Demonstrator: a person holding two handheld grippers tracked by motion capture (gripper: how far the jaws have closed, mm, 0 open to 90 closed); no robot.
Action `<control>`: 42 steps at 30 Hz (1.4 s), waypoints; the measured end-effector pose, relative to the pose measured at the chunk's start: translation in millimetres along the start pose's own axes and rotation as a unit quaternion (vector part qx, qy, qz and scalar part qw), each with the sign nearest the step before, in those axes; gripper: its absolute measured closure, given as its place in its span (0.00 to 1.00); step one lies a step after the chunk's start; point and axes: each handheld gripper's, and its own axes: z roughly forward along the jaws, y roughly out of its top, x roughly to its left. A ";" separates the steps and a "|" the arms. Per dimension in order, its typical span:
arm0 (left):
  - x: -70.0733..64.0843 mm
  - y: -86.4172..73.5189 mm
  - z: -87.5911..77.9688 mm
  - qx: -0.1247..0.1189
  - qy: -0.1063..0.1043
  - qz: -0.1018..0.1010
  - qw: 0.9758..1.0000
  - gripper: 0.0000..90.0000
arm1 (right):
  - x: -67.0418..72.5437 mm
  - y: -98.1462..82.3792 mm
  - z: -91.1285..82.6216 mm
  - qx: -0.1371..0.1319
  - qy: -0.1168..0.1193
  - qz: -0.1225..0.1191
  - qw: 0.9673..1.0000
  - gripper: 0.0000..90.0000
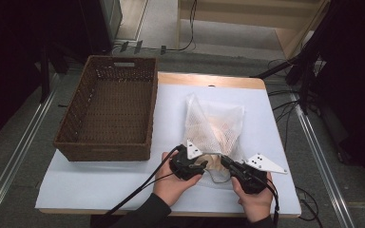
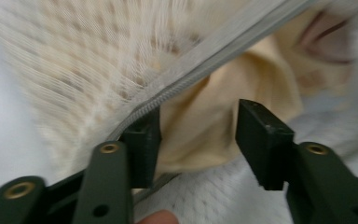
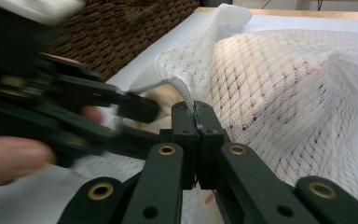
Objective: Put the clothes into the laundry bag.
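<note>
Right claw (image 3: pixel 196 123) is clamped on the zipper edge of the mesh bag (image 1: pixel 214 126), which lies on the worktop (image 1: pixel 100 183) beside the basket (image 1: pixel 109 109). Left claw (image 2: pixel 198 135) stands apart around yellow cloth (image 2: pixel 205 126) at the bag's mouth. Both look soft, light and limp, so the stiffer zipper hem seems the surest hold.

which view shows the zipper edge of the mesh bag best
The left gripper view: the grey zipper edge runs diagonally across it, close up, with yellow cloth showing in the opening. The right gripper view shows a short stretch of it, clamped in the right hand-held gripper. In the high view the mesh bag is whole but the zipper is too small to make out.
</note>
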 end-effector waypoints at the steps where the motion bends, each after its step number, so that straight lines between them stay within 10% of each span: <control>1: -3.6 0.7 2.9 -0.005 0.014 0.010 1.000 0.46 | -0.1 0.2 -0.4 -0.001 0.001 0.001 1.000 1.00; 5: -7.3 7.8 10.5 -0.007 0.056 0.013 0.998 0.68 | -1.3 0.5 -0.1 -0.002 0.004 0.004 1.000 1.00; 10: -8.8 15.1 7.8 -0.059 0.030 -0.004 0.998 0.94 | 5.6 0.2 2.3 0.000 0.009 -0.002 1.000 1.00; 14: -1.1 22.6 11.4 -0.112 0.025 -0.068 0.991 0.94 | 8.9 0.8 2.9 -0.002 0.019 0.003 1.000 1.00; 18: 10.5 25.2 22.9 -0.144 0.088 -0.101 0.980 0.94 | 9.8 -1.3 4.8 0.002 0.018 0.001 1.000 1.00; 21: 24.5 26.3 38.6 -0.088 0.058 -0.123 0.987 0.91 | 10.3 -7.9 10.3 0.018 0.016 0.000 1.000 1.00; 26: 27.6 19.2 20.1 -0.061 0.011 -0.059 0.996 0.66 | 3.2 -17.0 19.5 0.044 0.003 -0.002 0.999 1.00; 31: 24.6 -1.2 -5.3 -0.085 -0.060 -0.090 0.990 0.62 | -4.0 -11.9 15.7 0.029 0.001 0.012 0.999 1.00; 35: 9.2 -4.6 -4.0 -0.089 -0.098 -0.067 0.989 0.50 | -3.4 -5.3 9.9 0.015 -0.003 0.011 1.000 1.00; 42: -9.6 8.2 19.3 -0.036 -0.032 -0.032 0.998 0.50 | 0.1 -4.2 8.8 0.014 -0.002 0.005 1.000 1.00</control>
